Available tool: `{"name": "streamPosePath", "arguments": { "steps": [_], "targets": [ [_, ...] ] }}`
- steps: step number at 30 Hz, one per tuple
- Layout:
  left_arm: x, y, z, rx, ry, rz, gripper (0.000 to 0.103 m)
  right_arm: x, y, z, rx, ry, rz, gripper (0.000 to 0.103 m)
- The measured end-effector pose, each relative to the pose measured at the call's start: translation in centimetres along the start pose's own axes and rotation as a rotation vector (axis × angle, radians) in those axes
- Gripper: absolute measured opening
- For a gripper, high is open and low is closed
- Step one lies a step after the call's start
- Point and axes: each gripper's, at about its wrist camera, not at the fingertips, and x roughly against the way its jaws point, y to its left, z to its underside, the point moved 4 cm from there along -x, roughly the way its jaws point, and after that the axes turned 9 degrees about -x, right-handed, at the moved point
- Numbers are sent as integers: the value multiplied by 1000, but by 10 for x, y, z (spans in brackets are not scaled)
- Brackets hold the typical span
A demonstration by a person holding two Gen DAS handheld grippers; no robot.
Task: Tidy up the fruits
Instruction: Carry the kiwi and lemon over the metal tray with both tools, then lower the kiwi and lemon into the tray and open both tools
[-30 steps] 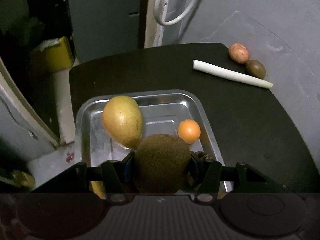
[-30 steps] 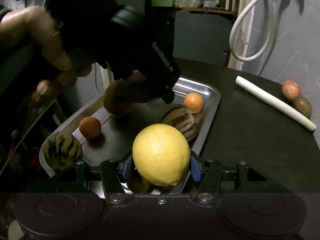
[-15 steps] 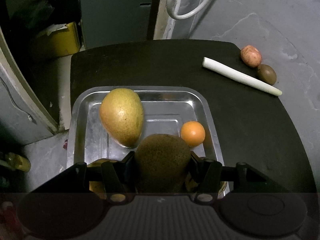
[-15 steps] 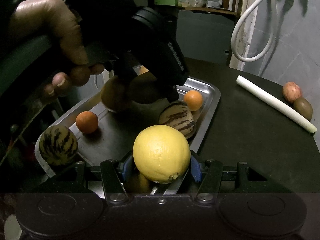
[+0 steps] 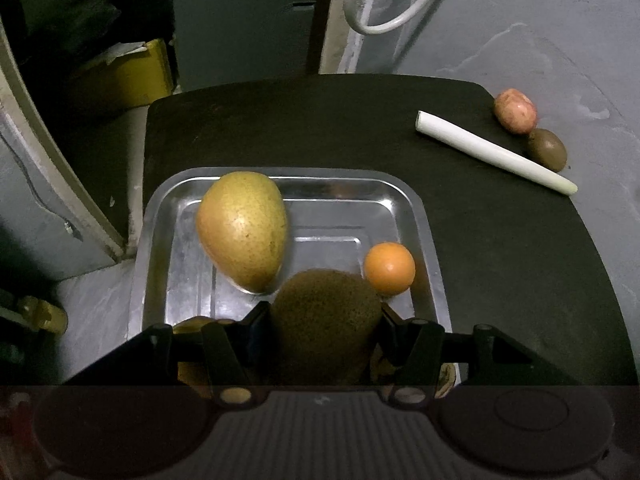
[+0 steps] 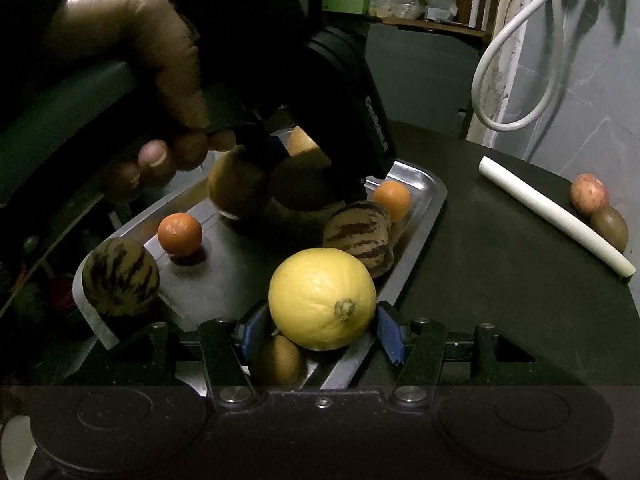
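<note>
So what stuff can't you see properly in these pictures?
- Left wrist view: the near end of the tray is hidden by the brown fuzzy fruit and the left tool.
- Right wrist view: the fruits behind the hand and the dark tool body are partly hidden.
- Right wrist view: the small brown fruit is partly hidden under the lemon.
- Both views: the bottom is cut off by the tool's dark housing.

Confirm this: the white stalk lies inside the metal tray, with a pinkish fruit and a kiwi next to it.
Not quite. The white stalk lies on the dark table, outside the metal tray. The pinkish fruit and the kiwi do sit next to it. The left wrist view shows this plainly.
</note>
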Motion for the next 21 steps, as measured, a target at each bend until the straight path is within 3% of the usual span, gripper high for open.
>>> {"name": "streamPosePath", "arguments": {
  "steps": [15, 21],
  "targets": [
    [19, -1, 8, 81, -19, -25, 82, 13, -13, 0, -10, -12, -38, 71],
    [29, -1, 17, 117, -26, -29, 86, 24, -19, 0, -23, -33, -31, 76]
  ]
}}
